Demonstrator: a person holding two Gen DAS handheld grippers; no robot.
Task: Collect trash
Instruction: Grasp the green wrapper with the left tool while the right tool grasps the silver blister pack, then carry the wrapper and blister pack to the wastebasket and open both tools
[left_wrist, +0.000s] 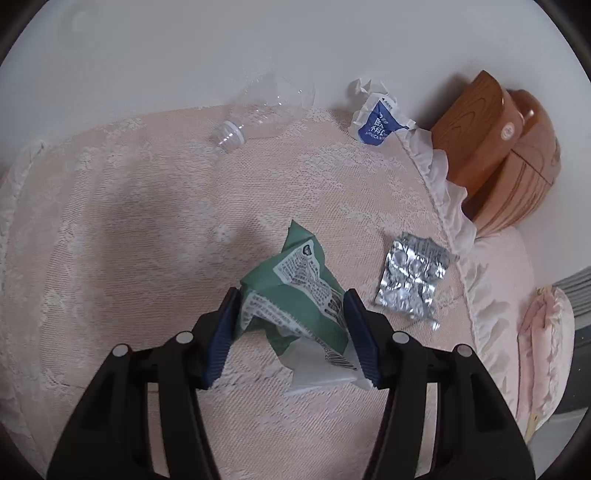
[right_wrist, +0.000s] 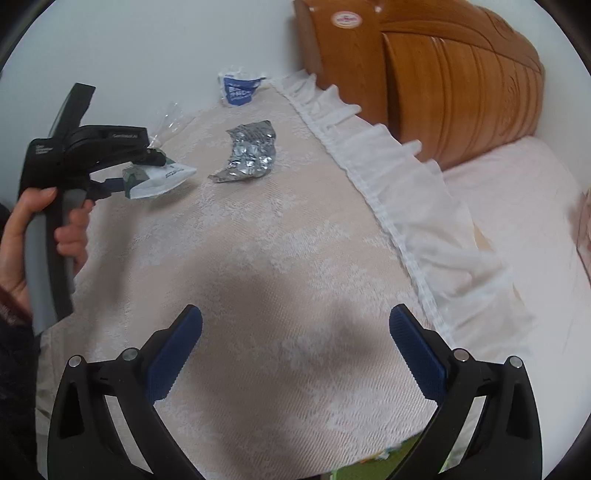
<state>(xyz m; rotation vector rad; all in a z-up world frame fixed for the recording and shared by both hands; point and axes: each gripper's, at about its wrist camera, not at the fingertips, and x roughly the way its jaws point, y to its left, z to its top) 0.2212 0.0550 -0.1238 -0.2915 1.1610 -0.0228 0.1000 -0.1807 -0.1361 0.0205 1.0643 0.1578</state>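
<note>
A crumpled green and white wrapper (left_wrist: 295, 291) is pinched between the blue pads of my left gripper (left_wrist: 291, 295), lifted just off the lace cloth. The right wrist view shows the same wrapper (right_wrist: 162, 181) in the left gripper (right_wrist: 136, 173), held by a person's hand (right_wrist: 33, 225). My right gripper (right_wrist: 295, 314) stands open over bare cloth, holding nothing. A silver blister pack (left_wrist: 410, 277) (right_wrist: 251, 151) lies right of the wrapper. Further back are a blue and white wrapper (left_wrist: 376, 118) (right_wrist: 240, 90) and a clear plastic bottle (left_wrist: 255, 114) on its side.
The trash lies on a pink lace cloth (left_wrist: 129, 221) (right_wrist: 295, 240) with a white frilled edge (right_wrist: 406, 192). A wooden headboard (left_wrist: 498, 147) (right_wrist: 443, 74) stands at the back right against a white wall. A pink bed sheet (right_wrist: 517, 192) lies right of the frill.
</note>
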